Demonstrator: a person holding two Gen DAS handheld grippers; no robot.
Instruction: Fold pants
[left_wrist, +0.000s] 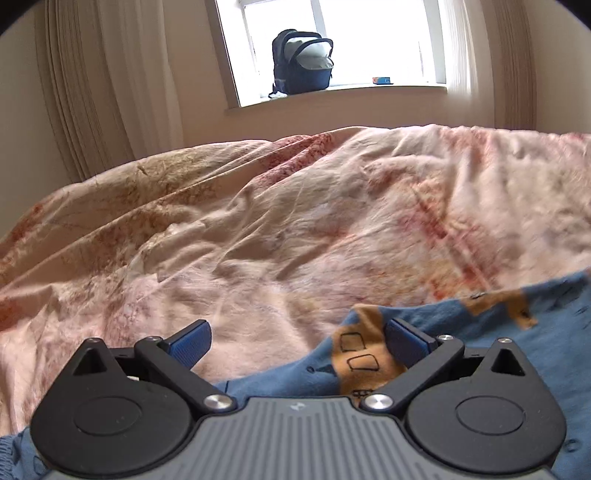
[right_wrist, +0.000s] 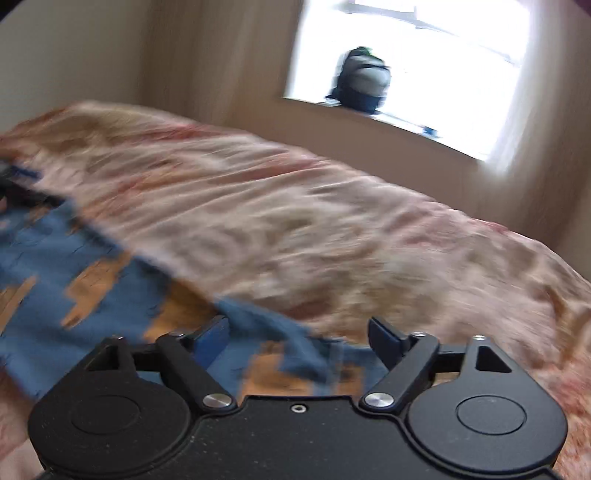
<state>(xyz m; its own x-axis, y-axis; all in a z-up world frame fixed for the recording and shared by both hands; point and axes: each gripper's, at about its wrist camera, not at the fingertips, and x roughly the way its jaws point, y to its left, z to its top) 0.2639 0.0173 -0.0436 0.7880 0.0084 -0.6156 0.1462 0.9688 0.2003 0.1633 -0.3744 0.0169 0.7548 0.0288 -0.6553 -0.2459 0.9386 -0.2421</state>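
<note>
Jaws of both grippers, left (left_wrist: 297, 341) and right (right_wrist: 299, 338), stand wide open, gripping nothing; blue pants (left_wrist: 498, 343) lie on the bed (left_wrist: 280, 229), filling the left view's lower right and the right view's lower left

A home bedroom: rumpled floral bedspread (left_wrist: 295, 221), curtains (left_wrist: 92, 92), backpack (left_wrist: 301, 61) on windowsill (left_wrist: 369, 92).

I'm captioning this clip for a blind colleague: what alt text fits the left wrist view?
The left gripper hovers open over blue pants with orange patches, lying on a rumpled pink floral bedspread. Beyond, a dark backpack sits on a bright windowsill.
</note>
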